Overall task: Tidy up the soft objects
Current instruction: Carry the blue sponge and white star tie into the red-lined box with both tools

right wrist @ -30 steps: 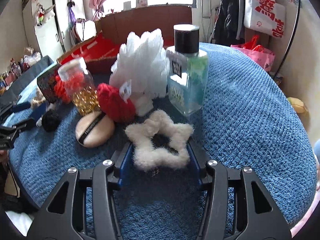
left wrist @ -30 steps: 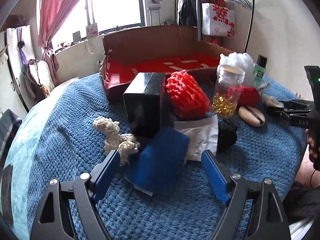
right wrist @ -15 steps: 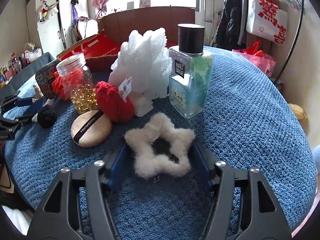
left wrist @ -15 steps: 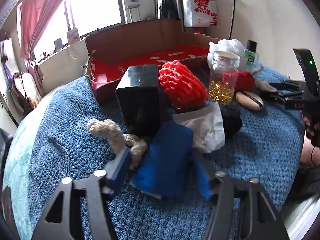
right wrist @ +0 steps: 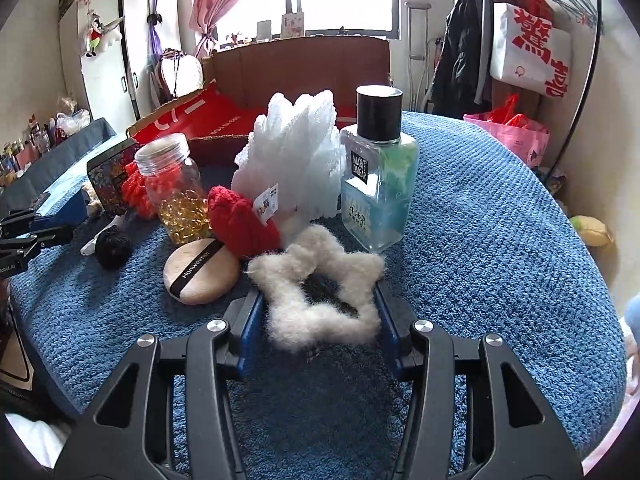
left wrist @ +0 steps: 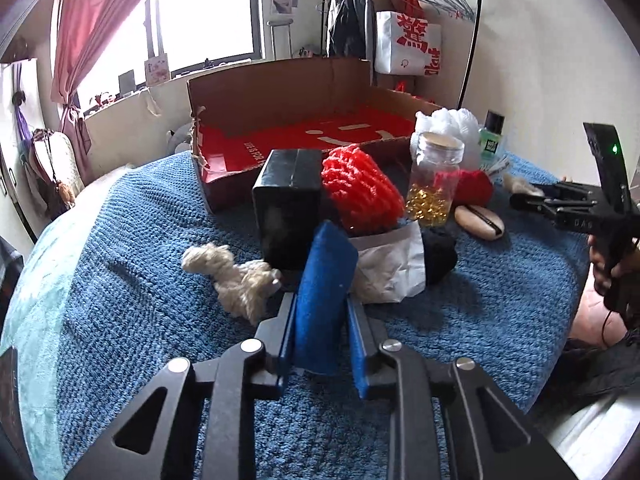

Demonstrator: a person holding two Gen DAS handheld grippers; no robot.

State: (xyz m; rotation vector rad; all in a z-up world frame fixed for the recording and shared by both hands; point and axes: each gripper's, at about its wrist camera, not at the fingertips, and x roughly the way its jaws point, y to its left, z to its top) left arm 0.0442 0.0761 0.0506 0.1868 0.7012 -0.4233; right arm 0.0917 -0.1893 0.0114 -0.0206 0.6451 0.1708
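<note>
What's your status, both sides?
Left hand-held gripper shut on blue sponge. Right hand-held gripper astride star scrunchie, contact unclear. Black box close ahead.

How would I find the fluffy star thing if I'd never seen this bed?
Look on the blue blanket, just in front of the tall bottle with the black cap. The fluffy star lies between the right tool fingers: cream, fuzzy, with a hole in its middle.

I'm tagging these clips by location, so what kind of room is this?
Probably a lived-in bedroom: a blue blanket like bedding, a clothes rack with hangers, and a white wardrobe beside a curtained window.
</note>
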